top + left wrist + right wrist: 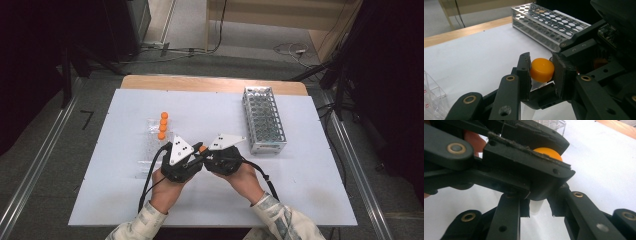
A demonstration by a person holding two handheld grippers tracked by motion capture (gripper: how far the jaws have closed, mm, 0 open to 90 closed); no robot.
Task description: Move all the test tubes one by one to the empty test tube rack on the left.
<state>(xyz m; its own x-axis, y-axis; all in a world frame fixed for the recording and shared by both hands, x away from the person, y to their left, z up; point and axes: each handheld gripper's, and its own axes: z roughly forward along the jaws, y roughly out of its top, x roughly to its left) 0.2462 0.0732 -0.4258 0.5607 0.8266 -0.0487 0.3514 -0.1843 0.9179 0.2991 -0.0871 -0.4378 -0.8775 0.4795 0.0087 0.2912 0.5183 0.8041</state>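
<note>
The left gripper (541, 71) is clamped on the orange cap (542, 70) of a tube (535, 208). The right gripper (537, 208) pinches the tube's white body below. Both meet at table centre, the metal rack (263, 120) at two o'clock.

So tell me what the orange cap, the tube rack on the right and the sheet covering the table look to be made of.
Orange cap: probably plastic, smooth with a soft sheen and moulded, rounded edges.
Tube rack: looks like metal, likely aluminium or steel; silvery, reflective plates punched with round holes.
Table cover: matt white sheet, paper or thin board by its look; I cannot tell which. A wood-toned tabletop edge shows beyond it.
</note>
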